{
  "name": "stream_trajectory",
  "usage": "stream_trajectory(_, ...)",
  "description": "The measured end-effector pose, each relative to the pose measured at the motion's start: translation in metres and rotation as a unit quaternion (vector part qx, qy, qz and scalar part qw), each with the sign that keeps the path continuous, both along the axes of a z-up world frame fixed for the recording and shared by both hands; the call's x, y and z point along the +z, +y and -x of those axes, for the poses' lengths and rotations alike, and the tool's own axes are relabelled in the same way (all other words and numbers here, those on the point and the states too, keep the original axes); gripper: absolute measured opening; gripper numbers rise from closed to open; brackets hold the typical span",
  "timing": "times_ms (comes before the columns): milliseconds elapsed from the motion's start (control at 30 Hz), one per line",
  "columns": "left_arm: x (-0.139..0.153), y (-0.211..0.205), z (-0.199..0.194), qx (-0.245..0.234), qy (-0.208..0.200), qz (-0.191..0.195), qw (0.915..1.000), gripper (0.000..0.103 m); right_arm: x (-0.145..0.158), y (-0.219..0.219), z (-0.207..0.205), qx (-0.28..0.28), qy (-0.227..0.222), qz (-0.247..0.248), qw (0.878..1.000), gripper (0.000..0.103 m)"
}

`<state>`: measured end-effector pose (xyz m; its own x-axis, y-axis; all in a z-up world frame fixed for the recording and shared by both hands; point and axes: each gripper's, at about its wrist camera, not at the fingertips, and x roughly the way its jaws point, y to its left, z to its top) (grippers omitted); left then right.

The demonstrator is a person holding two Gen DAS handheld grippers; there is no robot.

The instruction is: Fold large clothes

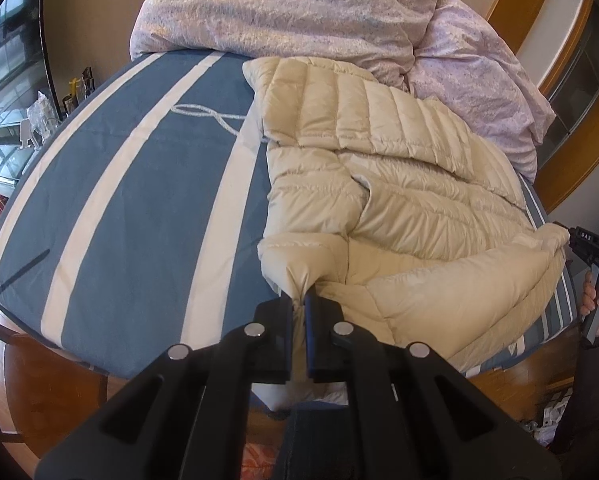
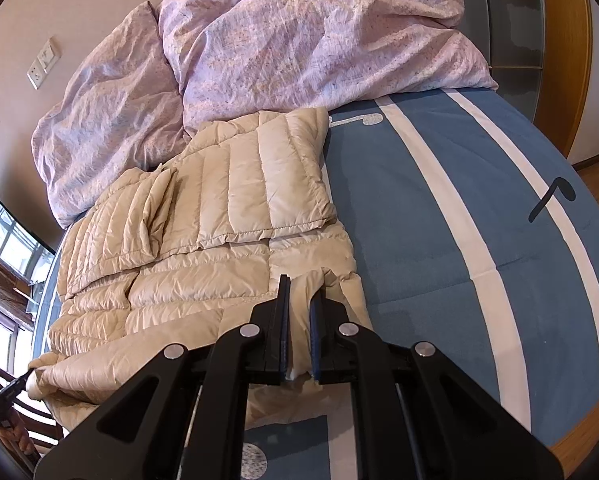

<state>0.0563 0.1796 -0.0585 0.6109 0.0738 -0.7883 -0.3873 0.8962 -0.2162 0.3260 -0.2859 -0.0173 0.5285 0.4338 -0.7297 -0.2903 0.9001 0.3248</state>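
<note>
Spread across the blue-and-white striped bed [image 1: 139, 200], below the heaped lilac duvet [image 1: 283, 8], lies the cream quilted down jacket [image 1: 399, 184], and my left tongs [image 1: 299, 300] and right tongs [image 2: 300, 292] each pinch a near corner, probably to fold it over evenly.

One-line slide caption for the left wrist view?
Left claw shut on a cream quilted puffer jacket lying on the blue-and-white striped bedcover.
</note>
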Motion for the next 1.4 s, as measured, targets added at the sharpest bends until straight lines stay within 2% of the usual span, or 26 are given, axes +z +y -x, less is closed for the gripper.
stream_trajectory(567, 0.040, 0.025, -0.056, 0.029, -0.042, -0.024, 0.9984, 0.005, 0.003, 0.015, -0.029, 0.001, -0.019, 0.021, 1.000, 0.008)
stream_trajectory(767, 0.063, 0.036, -0.094, 0.043, -0.063, -0.040, 0.9963, 0.005, 0.021, 0.026, -0.047, -0.005, -0.048, 0.022, 0.999, 0.008)
stream_trajectory(967, 0.078, 0.055, -0.142, 0.068, -0.085, -0.039, 0.9933, 0.005, 0.041, 0.038, -0.075, -0.023, -0.084, 0.012, 0.996, 0.009)
stream_trajectory(1133, 0.072, 0.074, -0.187, 0.087, -0.091, -0.028, 0.9916, 0.006, 0.044, 0.052, -0.116, -0.049, -0.098, -0.006, 0.994, 0.009)
stream_trajectory(1400, 0.033, 0.108, -0.264, 0.112, -0.077, -0.011, 0.9907, 0.007, 0.028, 0.081, -0.177, -0.078, -0.102, -0.007, 0.992, 0.009)
